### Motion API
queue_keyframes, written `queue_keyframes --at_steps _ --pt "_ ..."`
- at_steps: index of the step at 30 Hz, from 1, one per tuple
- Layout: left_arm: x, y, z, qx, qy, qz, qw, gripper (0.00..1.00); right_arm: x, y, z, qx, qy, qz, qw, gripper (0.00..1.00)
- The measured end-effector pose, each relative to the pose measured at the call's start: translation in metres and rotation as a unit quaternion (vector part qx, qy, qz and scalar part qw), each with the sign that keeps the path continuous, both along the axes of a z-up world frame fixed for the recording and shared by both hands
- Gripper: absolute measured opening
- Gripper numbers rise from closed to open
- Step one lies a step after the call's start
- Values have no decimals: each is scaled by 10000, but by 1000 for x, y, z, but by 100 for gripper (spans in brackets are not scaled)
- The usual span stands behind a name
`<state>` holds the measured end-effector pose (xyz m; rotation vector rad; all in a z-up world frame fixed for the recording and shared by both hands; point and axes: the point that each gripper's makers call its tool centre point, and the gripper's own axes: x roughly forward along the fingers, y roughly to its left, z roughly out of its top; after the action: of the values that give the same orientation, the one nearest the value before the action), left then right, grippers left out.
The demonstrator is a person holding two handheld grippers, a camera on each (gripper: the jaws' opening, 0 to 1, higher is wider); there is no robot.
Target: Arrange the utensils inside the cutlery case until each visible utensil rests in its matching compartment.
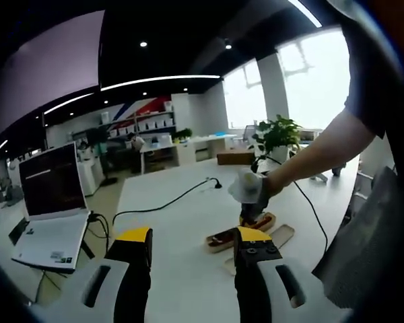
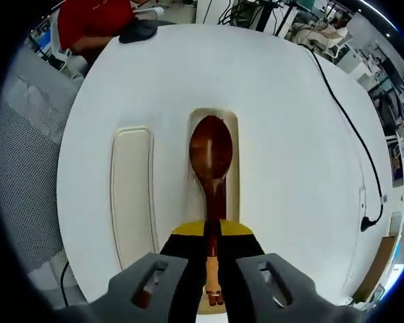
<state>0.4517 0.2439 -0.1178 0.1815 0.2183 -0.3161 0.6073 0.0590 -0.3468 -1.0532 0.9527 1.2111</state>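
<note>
A wooden spoon [image 2: 211, 155] with a dark brown bowl lies lengthwise over the beige cutlery case [image 2: 233, 168], its bowl at the case's rounded far end. My right gripper [image 2: 212, 237] is shut on the spoon's handle, which runs back between the jaws. Whether the spoon rests in the case or hovers just above it I cannot tell. The case's lid [image 2: 131, 195] lies flat beside it on the left. In the left gripper view, a gloved hand holds the right gripper [image 1: 253, 217] down over the case [image 1: 219, 241] and lid [image 1: 283, 235]. My left gripper [image 1: 192, 245] is open and holds nothing, nearer than the case.
The round white table [image 2: 289, 134] carries a black cable [image 1: 168, 202], also seen as a cable [image 2: 350, 128] in the right gripper view. An open laptop [image 1: 54, 202] stands on a stand at the left. A potted plant [image 1: 277, 134] stands behind the table. A person in red [image 2: 94, 23] sits at the far rim.
</note>
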Motion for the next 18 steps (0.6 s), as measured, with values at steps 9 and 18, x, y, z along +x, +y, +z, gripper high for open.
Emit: queue_keyframes --at_steps 9,18 --pt "1 -2 -1 -1 43 -39 10000 50 0 6 -3 59 13 24 10000 1" --pt "1 -2 -2 21 77 -32 10000 50 3 12 -7 171 16 -27 9998 1"
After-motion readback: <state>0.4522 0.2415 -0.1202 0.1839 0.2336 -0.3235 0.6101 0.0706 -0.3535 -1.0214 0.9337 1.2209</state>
